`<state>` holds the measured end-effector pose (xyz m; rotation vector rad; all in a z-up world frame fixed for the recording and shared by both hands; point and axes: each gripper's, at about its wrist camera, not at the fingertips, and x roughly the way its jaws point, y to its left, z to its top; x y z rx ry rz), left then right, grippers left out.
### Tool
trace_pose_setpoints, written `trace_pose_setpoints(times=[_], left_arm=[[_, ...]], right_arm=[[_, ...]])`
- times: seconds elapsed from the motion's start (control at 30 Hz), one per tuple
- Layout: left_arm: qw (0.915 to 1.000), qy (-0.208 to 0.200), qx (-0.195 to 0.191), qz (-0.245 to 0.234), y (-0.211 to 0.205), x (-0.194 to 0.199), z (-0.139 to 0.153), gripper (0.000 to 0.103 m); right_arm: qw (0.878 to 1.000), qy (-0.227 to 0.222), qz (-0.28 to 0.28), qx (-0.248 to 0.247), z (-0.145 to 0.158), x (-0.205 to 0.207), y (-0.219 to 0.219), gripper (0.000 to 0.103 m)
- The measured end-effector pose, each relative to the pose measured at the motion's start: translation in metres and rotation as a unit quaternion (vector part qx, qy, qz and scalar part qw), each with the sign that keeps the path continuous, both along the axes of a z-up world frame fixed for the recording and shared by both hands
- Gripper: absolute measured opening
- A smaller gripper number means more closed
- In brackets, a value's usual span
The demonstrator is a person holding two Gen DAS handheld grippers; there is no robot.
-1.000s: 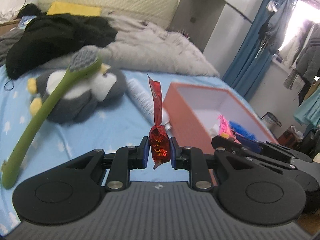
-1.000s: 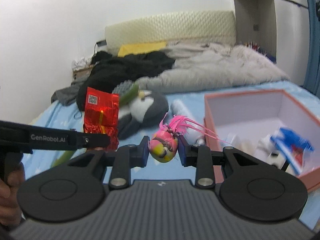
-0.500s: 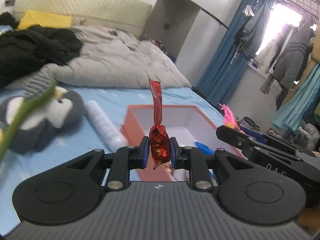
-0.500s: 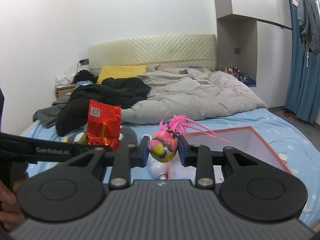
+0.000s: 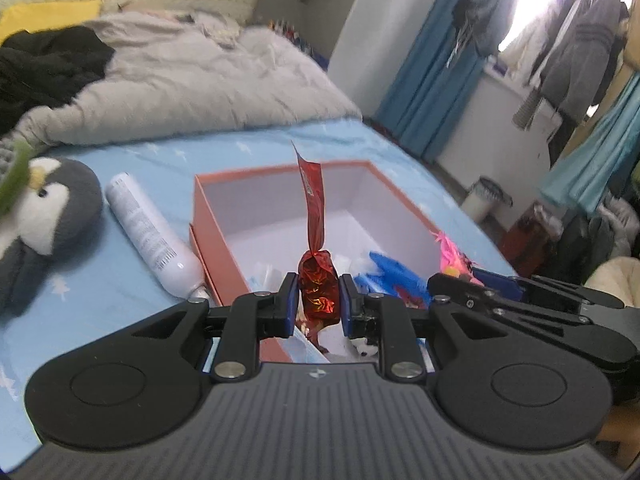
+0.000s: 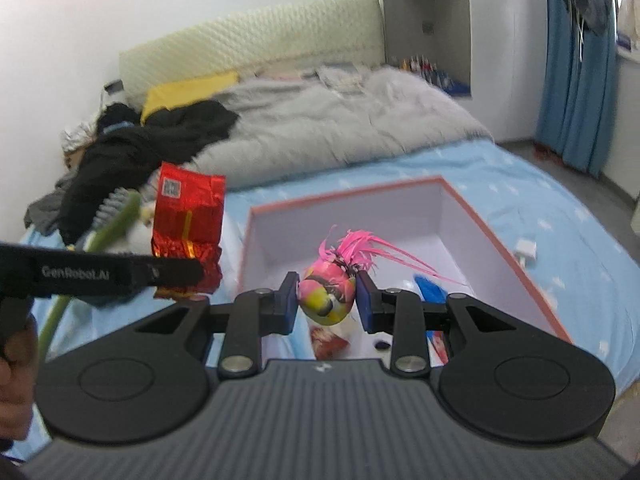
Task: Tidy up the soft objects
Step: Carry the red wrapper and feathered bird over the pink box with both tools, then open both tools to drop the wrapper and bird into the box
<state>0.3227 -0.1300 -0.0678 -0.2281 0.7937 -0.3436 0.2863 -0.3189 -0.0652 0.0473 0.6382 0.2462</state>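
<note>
While we are holding both items above the near end of the orange box (image 5: pixel 208 216), we are listing them nearest first. Left gripper (image 5: pixel 318 298): jaws pressed onto the crumpled lower part of a red foil packet (image 5: pixel 318 292), its flat tail standing upright; we are judging it light, crinkly and slippery, best pinched at the bunched part as now. Right gripper (image 6: pixel 327 298): jaws pinching a pink-and-yellow squishy toy (image 6: pixel 326 296) across its round body, its pink feathery tuft trailing right; we are judging it soft and springy, the tuft fragile, so the body is the right hold. Box interior: already carrying a blue item (image 5: pixel 386 274) and small packets at the near end, with bare white floor toward the far wall, leaving open room for release. Box walls are standing upright, so we are reckoning on clearing the rim. Beyond, left: a white bottle (image 5: pixel 150 232) lying against the box, a penguin plush (image 5: pixel 44 220), a green brush (image 6: pixel 100 232), then the grey duvet (image 5: pixel 192 84).
</note>
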Motion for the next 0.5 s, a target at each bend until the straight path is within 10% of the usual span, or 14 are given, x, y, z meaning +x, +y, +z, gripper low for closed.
trace_pose_setpoints(times=[0.5], left_arm=[[0.9934,0.102,0.044,-0.03,-0.037,0.065,-0.075,0.025]], right_arm=[[0.994,0.111,-0.022,0.004,-0.068,0.037,-0.021,0.033]])
